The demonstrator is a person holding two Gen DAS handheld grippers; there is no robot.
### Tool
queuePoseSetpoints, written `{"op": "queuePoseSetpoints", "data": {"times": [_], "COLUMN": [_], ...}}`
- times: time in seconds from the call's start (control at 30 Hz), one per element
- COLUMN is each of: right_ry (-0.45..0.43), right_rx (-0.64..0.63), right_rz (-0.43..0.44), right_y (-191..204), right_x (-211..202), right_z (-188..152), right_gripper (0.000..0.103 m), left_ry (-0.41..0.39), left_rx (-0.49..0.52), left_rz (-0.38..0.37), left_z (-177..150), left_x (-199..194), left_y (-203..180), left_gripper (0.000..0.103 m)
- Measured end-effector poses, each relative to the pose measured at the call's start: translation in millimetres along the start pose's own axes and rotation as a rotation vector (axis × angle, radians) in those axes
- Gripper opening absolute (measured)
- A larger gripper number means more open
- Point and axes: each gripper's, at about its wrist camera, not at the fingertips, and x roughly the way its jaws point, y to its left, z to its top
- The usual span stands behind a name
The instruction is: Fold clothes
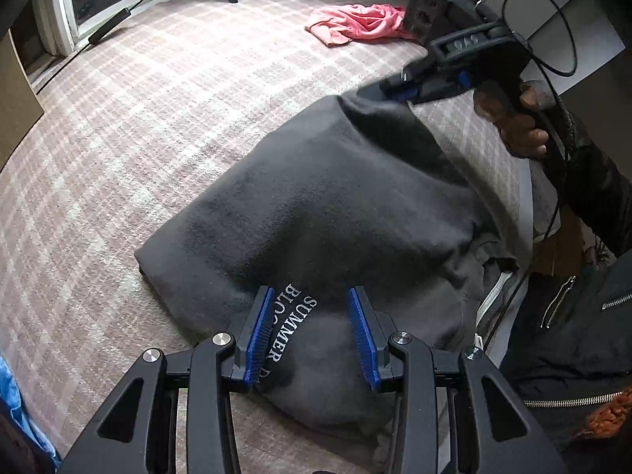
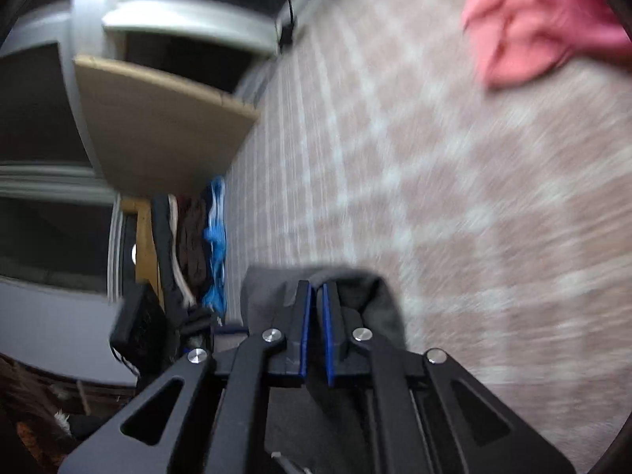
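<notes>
Pink-and-cream checked carpet (image 1: 166, 126) fills both views, with dark furniture legs and a window frame along its far edge. On it lies a dark grey sweatshirt (image 1: 335, 213), partly folded, with white lettering that reads "SUMMER" near its close end. Its bulk sits toward the near right part of the carpet, close to the person's jacket (image 1: 572, 316), which is black with silver zips.

Pointing steeply down at the close end of the sweatshirt, the left gripper (image 1: 312, 335) has its blue pads (image 1: 258, 331) parted about a third of the way. The lettered fabric bulges up between them, but whether the pads actually press on it I cannot tell from this angle.

The right gripper (image 1: 399, 89) is at the far corner of the sweatshirt, held by a hand (image 1: 517, 126) with a cable looping off its handle. In its own blurred view the right gripper (image 2: 315, 296) has its pads (image 2: 305, 331) almost together, pinching a fold of grey cloth (image 2: 379, 304) that wraps round the fingertips. That corner is lifted off the carpet, so the fabric slopes up from the folded body to the grip.

A pink garment (image 1: 355, 21) lies crumpled well apart, near the carpet's far edge. Some blue cloth (image 2: 215, 237) and other dark clothes are bunched at the carpet's left edge beside a cardboard flap (image 2: 158, 118).
</notes>
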Motion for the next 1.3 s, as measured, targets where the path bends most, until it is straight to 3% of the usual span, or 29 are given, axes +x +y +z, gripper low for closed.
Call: {"op": "queuePoseSetpoints", "data": {"times": [0.13, 0.23, 0.37, 0.43, 0.5, 0.57, 0.63, 0.67, 0.8, 0.9, 0.93, 1.0, 1.07, 1.2, 1.23, 1.3], "right_ry": [-0.089, -0.045, 0.049, 0.102, 0.110, 0.080, 0.043, 0.040, 0.084, 0.112, 0.104, 0.102, 0.113, 0.078, 0.071, 0.042], "right_rx": [0.003, -0.030, -0.289, -0.385, -0.495, -0.628, -0.704, -0.716, -0.697, -0.788, -0.820, -0.830, -0.786, -0.793, -0.786, -0.736], "right_rz": [-0.088, -0.110, -0.295, -0.315, -0.347, -0.443, -0.483, -0.485, -0.405, -0.402, -0.446, -0.481, -0.466, -0.467, -0.463, -0.452], "right_y": [-5.4, -7.7, 14.0, 27.6, 43.4, 55.3, 57.2, 55.2, 50.2, 60.6, 61.2, 57.2, 48.3, 48.2, 48.8, 47.4], "right_x": [-29.9, -33.5, -13.7, 3.3, 15.6, 25.0, 28.5, 29.4, 32.8, 30.3, 32.8, 34.9, 36.0, 38.4, 36.9, 32.0], "right_z": [-2.5, -8.6, -26.5, -34.9, -40.2, -41.0, -37.1, -33.6, -26.7, -44.2, -46.2, -43.9, -34.1, -26.7, -26.4, -23.5], "right_gripper": [0.009, 0.009, 0.009, 0.009, 0.017, 0.040, 0.050, 0.051, 0.050, 0.050, 0.050, 0.044, 0.026, 0.025, 0.018, 0.015], "left_ry": [0.004, 0.008, 0.016, 0.022, 0.029, 0.034, 0.040, 0.042, 0.044, 0.042, 0.040, 0.040, 0.043, 0.047, 0.047, 0.045], "left_rx": [0.004, 0.003, 0.008, 0.011, 0.012, 0.013, 0.017, 0.021, 0.032, 0.024, 0.022, 0.020, 0.022, 0.037, 0.040, 0.042], "left_rz": [-0.004, -0.008, -0.008, -0.005, -0.003, -0.001, 0.002, 0.004, 0.011, 0.003, 0.000, -0.006, -0.006, -0.003, -0.003, -0.005], "left_z": [-2.9, -3.1, -3.0, -2.4, -1.6, 1.6, 4.7, 6.5, 10.2, 9.7, 9.5, 10.5, 12.4, 14.8, 13.2, 9.3], "left_x": [1.5, 1.9, 3.8, 5.5, 6.4, 9.1, 11.8, 13.6, 12.9, 13.2, 13.1, 13.8, 15.2, 15.1, 15.0, 14.6], "left_y": [-2.1, -3.1, -5.6, -8.1, -10.1, -12.8, -16.4, -18.5, -19.3, -18.4, -17.6, -17.5, -19.1, -18.1, -18.8, -19.8], "left_gripper": [0.037, 0.037, 0.038, 0.038, 0.039, 0.040, 0.042, 0.043, 0.043, 0.044, 0.044, 0.044, 0.044, 0.046, 0.046, 0.046]}}
